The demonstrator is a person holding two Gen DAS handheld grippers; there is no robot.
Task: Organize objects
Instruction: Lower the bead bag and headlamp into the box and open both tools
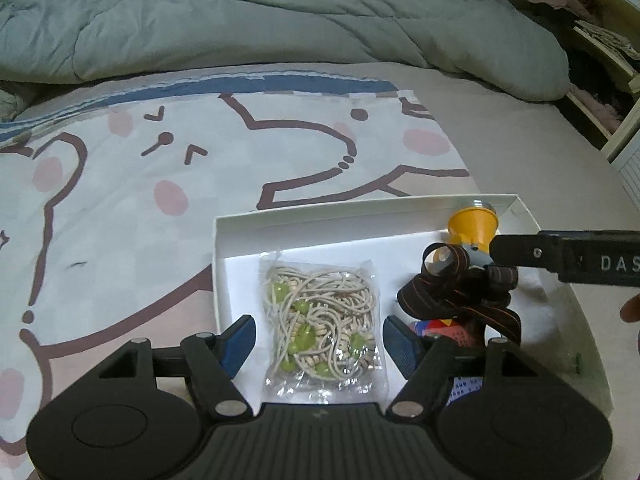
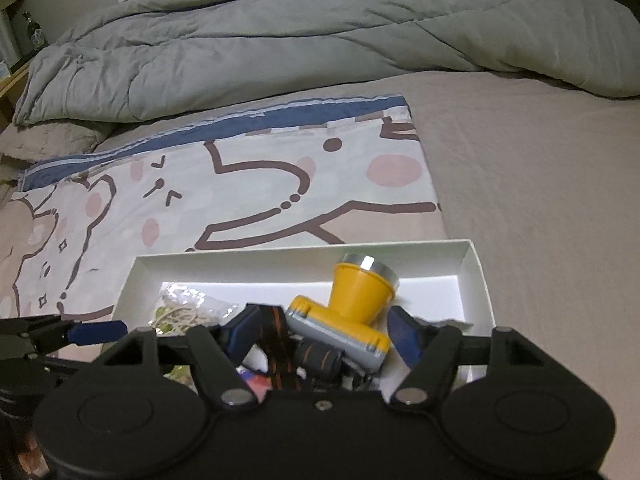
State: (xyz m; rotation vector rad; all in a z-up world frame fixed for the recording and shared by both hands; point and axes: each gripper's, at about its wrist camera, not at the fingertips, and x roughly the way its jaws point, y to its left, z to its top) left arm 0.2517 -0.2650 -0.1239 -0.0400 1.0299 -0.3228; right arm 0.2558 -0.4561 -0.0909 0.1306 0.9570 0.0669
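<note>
left gripper [image 1: 319,340] spread over bead bag [image 1: 322,322], right gripper [image 2: 322,334] spread around headlamp [image 2: 348,308], white box [image 2: 478,280]

headlamp [image 2: 352,300]: glossy yel plastic, metal rim | tray [image 1: 320,216]: matt wht card | bag [image 1: 324,320]: clear crinkly plastic | duvet [image 1: 240,12]: soft cloth

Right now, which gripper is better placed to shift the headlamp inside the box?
Right. The right gripper is open with the yellow headlamp between its fingers. The left gripper is open around the bag of beaded cords, on the other side of the white box.
</note>
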